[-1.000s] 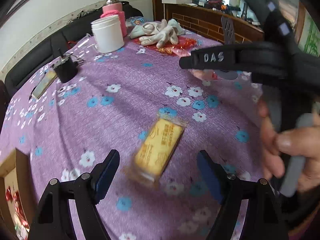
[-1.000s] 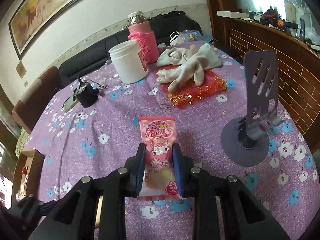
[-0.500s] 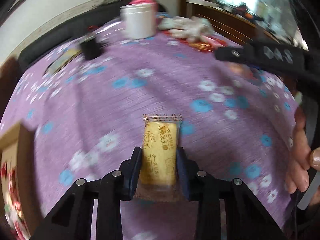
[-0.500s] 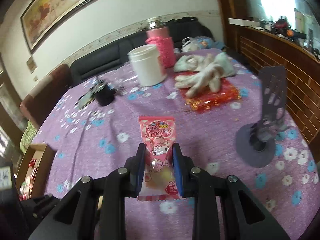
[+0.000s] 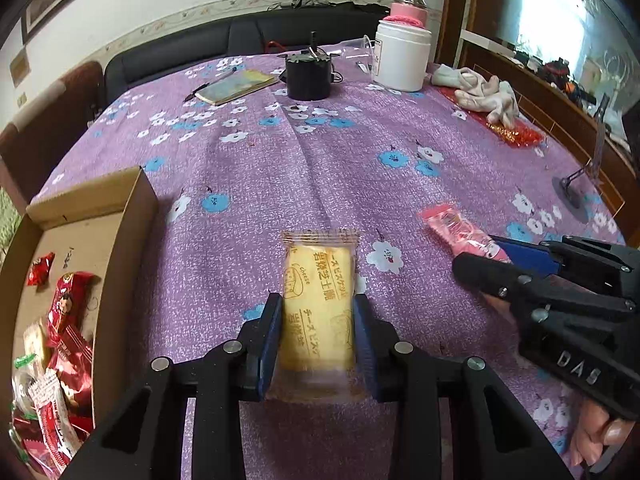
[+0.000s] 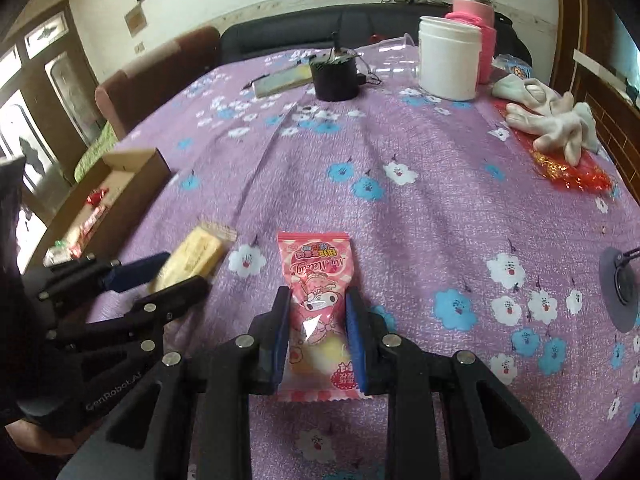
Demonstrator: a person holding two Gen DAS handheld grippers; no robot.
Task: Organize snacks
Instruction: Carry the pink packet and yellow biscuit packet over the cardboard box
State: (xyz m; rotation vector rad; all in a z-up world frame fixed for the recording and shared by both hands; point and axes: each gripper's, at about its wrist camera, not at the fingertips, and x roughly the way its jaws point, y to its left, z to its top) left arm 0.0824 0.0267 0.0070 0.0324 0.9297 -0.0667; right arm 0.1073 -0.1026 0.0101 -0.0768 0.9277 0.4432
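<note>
Both grippers loaded up, one snack each

Cardboard box (image 5: 132, 216) of snacks sits far left on the purple tabletop (image 5: 320, 160). Left hand-held gripper (image 5: 318, 330) is clamped tight on the yellow cheese biscuit pack (image 5: 318, 304), and the right hand-held gripper (image 6: 318, 330) is squeezed shut around the pink candy bag (image 6: 318, 300), both packs near the box.

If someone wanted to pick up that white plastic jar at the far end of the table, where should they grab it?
Probably around the middle of the white jar, across its smooth round wall, coming in level from the near side. It stands upright with its lid on. The pink flask crowds its far right side, and the black pot stands off to its left, so the near side looks clearest.
</note>
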